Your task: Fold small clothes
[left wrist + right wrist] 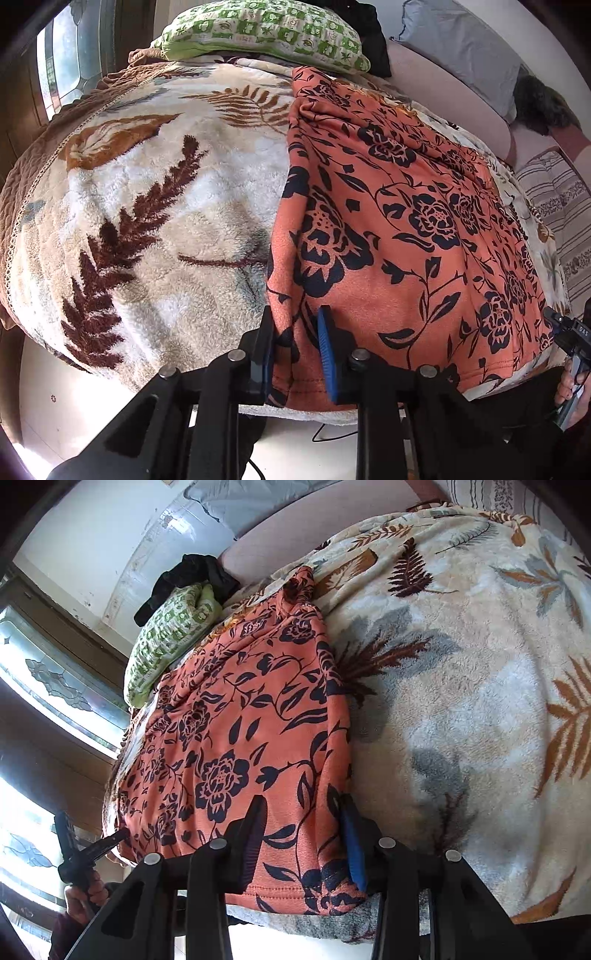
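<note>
Fleece blanket (155, 206) with brown fern leaves fills the left of the left wrist view. A green checked pillow (266, 33) lies at the top, and the orange flowered garment (399, 221) lies flat at centre right. At the bottom, the left gripper (295, 343) stands narrowly open around its near-left hem corner. In the right wrist view, the right gripper (303, 834) stands wider astride the near-right corner.
</note>
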Available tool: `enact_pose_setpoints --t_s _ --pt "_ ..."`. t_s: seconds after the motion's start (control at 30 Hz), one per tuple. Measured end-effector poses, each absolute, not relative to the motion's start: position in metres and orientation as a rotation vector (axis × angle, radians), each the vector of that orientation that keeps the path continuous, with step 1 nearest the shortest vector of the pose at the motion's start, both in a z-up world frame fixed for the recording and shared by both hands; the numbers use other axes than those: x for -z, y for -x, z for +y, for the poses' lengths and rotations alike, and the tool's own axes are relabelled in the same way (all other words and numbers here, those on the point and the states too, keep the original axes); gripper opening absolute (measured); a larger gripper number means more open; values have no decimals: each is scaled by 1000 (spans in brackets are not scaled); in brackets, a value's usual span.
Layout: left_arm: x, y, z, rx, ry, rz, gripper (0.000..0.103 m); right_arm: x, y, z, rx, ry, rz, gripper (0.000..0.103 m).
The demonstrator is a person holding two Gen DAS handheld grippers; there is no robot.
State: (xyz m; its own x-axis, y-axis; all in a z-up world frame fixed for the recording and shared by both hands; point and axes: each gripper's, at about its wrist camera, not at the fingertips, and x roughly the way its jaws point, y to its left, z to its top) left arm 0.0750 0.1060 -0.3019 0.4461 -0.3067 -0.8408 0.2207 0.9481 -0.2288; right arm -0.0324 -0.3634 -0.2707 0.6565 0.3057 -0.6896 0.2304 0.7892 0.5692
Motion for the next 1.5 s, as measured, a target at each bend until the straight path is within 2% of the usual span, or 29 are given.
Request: enact_pose_setpoints --t_s 0.07,0.13,0.17,0.23,0.3,0.33,0.37,0.4,0.47,0.67,0.77,0.83,0.9,0.93,1.07,1.17,1.23,1.3,1.5 --pt "302 -76 109 326 113 1072 26 273 32 -366 -36 -697 877 43" --pt "303 -77 112 328 134 1096 38 275 31 -368 -39 -723 882 48" --pt "303 -76 110 336 129 1097 41 275 32 -368 -44 -734 881 53" --pt "302 -73 104 349 87 1094 41 272 32 -364 -46 -719 891 58" --pt "302 -71 98 367 54 1090 27 269 31 -355 -40 -657 901 58" --pt "302 -71 96 370 41 1088 16 268 31 -351 -41 -621 904 57" --pt "301 -72 95 373 39 1089 14 267 31 -347 -35 -585 912 45" --pt "300 -72 96 378 48 1091 11 267 31 -344 -17 -549 927 20" --pt "297 -74 98 400 81 1087 8 268 32 -343 7 -507 948 13" --pt "295 -75 93 417 24 1093 8 249 38 -352 -32 -601 880 10" --pt "300 -77 91 406 21 1117 15 245 37 -353 -63 -639 877 10" --pt "300 -77 90 414 29 1106 16 251 35 -351 -58 -633 920 10" --pt "301 -75 91 427 32 1096 15 264 32 -352 -47 -665 979 14" --pt "300 -75 91 436 33 1091 9 268 30 -354 -26 -690 996 15" --pt "300 -78 83 446 3 1104 8 277 28 -358 -28 -760 987 25" --pt "300 -80 73 437 -65 1109 13 278 29 -352 -41 -704 963 25" --pt "299 -78 68 440 -98 1093 12 276 30 -349 -44 -666 953 22" --pt "299 -78 67 428 -94 1084 9 275 31 -347 -37 -641 946 14" --pt "271 -74 63 462 -77 1017 7 257 33 -339 -100 -632 862 12"
